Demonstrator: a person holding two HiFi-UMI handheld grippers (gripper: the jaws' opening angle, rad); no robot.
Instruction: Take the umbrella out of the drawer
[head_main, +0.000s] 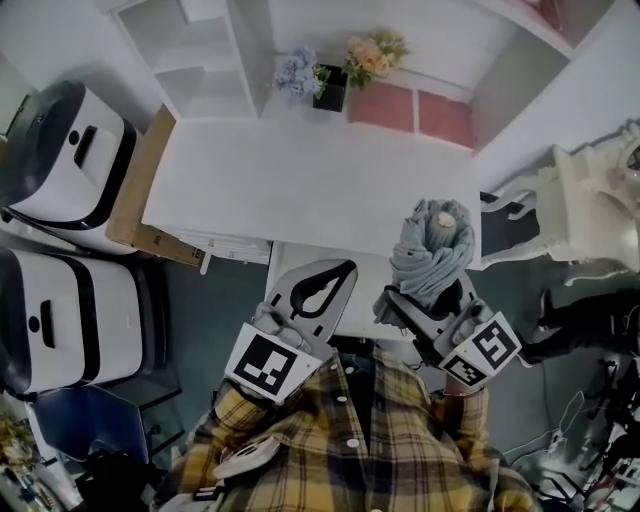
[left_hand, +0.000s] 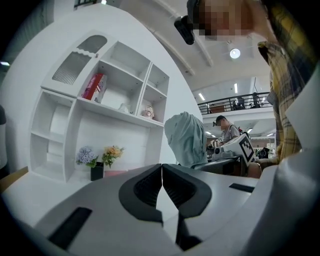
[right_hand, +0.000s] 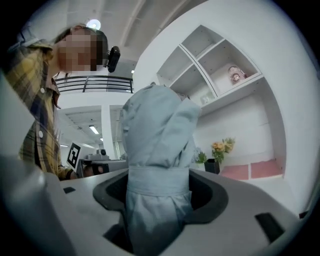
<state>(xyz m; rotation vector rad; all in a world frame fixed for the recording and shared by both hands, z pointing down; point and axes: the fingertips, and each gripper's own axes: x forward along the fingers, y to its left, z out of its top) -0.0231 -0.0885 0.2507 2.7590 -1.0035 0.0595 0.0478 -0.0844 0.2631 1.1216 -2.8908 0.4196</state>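
The umbrella (head_main: 432, 248) is folded, grey-blue, bound by a strap, and stands upright in front of the person's chest. My right gripper (head_main: 428, 298) is shut on its lower part; in the right gripper view the umbrella (right_hand: 157, 145) fills the gap between that gripper's (right_hand: 160, 186) dark pads. My left gripper (head_main: 338, 270) hangs beside it on the left with its tips touching and nothing held. In the left gripper view the left gripper (left_hand: 161, 169) is shut, and the umbrella (left_hand: 186, 137) shows to its right. A white pulled-out drawer (head_main: 300, 258) lies under both grippers at the desk's front edge.
The white desk (head_main: 300, 180) carries a black pot of flowers (head_main: 330, 90) and pink boxes (head_main: 410, 108) at the back, under white shelves (left_hand: 115, 95). Two white-and-black cases (head_main: 60, 150) and a cardboard box (head_main: 140, 190) stand left. A white chair (head_main: 580, 210) stands right.
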